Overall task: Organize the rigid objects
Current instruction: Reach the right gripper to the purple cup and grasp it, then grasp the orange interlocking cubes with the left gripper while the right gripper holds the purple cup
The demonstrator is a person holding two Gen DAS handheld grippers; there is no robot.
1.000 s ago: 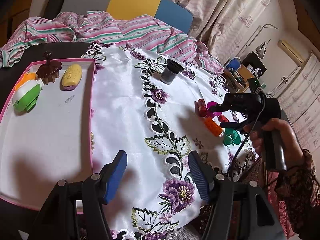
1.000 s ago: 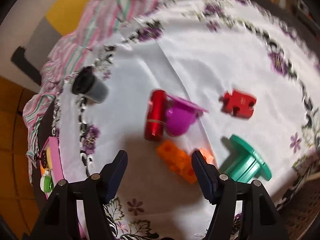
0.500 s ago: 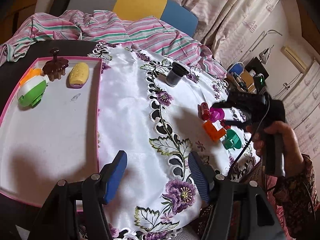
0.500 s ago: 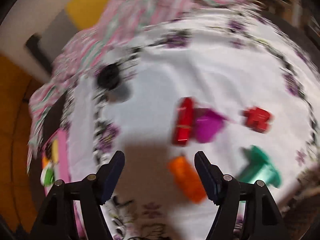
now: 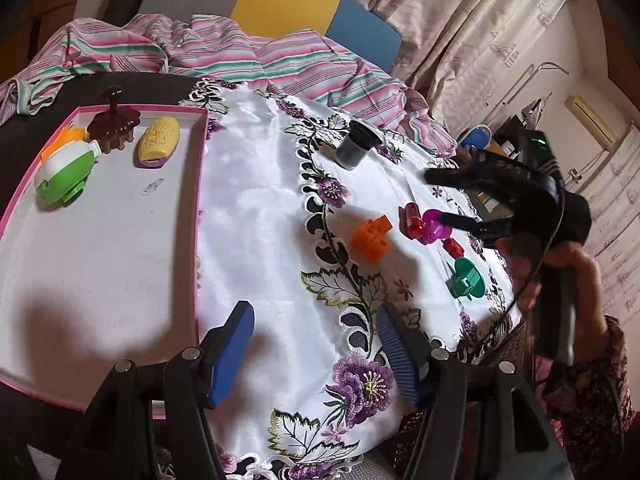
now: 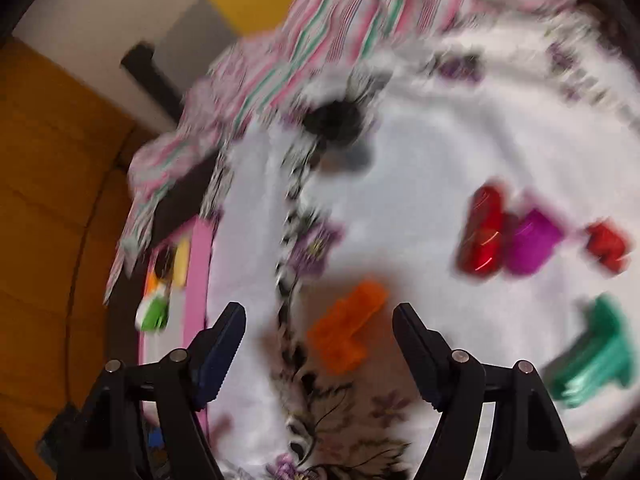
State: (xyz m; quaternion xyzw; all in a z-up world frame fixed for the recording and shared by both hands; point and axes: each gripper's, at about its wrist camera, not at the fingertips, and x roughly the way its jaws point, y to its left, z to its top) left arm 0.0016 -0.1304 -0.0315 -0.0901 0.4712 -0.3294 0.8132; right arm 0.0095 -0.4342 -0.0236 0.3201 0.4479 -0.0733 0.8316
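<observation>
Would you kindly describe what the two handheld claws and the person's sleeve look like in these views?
Both claws are black plastic with angular strutted arms, silver pivot screws and ribbed dark-blue pads. The left claw fills the foreground of its own view. The right claw has pale lettering on top, a green light at the back, a black cable and a black handle. The person's sleeve is dark red with a floral pattern.

Faint grey letters, seemingly "DAS", stand on the black body of the right tool (image 5: 486,196) at the right of the left wrist view. The yellow soap bar (image 5: 157,142), upper left, carries embossed marks too small to read.
</observation>
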